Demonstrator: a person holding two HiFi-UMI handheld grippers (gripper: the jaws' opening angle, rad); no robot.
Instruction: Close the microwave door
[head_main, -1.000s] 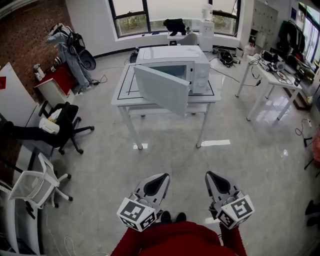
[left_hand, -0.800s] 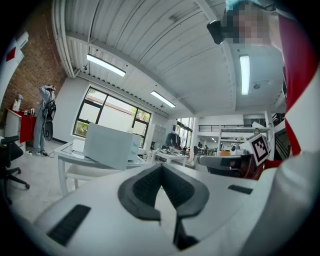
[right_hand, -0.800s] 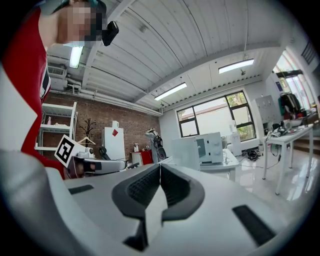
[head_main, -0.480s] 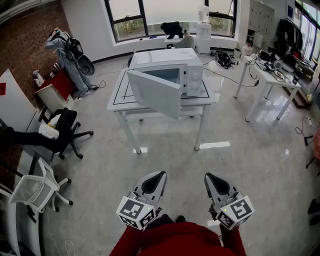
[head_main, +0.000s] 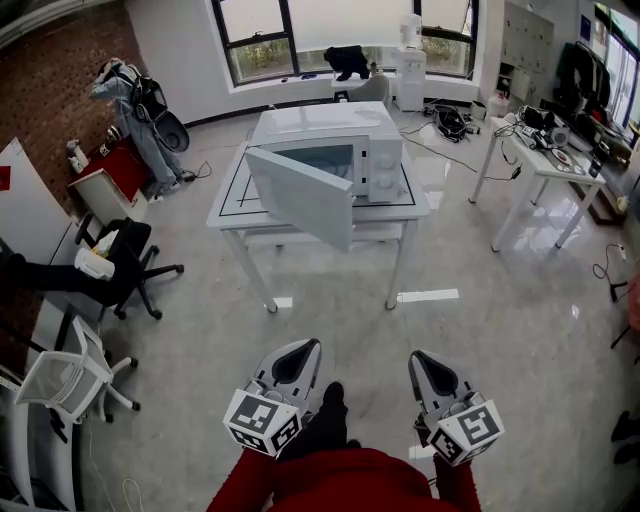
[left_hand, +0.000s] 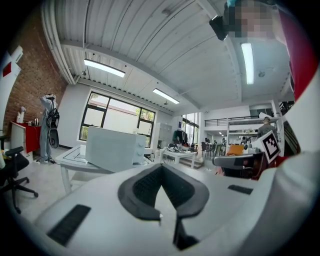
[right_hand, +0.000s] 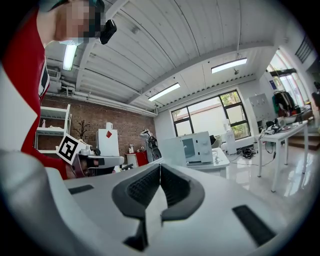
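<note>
A white microwave (head_main: 335, 140) stands on a white table (head_main: 410, 211) ahead of me, across open floor. Its door (head_main: 298, 196) hangs open, swung out toward me on the left side. Both grippers are held low in front of a red-sleeved person, far short of the table. My left gripper (head_main: 304, 346) is shut with nothing between its pads. My right gripper (head_main: 419, 357) also looks shut and empty. In the left gripper view the door's (left_hand: 110, 148) outer face fronts the microwave past the left gripper (left_hand: 161, 168). The right gripper view shows the microwave (right_hand: 199, 146) beyond the right gripper (right_hand: 159, 167).
A black office chair (head_main: 128, 255) and a white chair (head_main: 68, 374) stand at the left by a brick wall. A white desk (head_main: 545, 152) with clutter is at the right. Tape marks (head_main: 428, 296) lie on the glossy floor before the table.
The table and microwave have come a little closer and shifted left in the head view. Both grippers travel forward with the person, whose dark shoe now shows between them. The door stays open.
</note>
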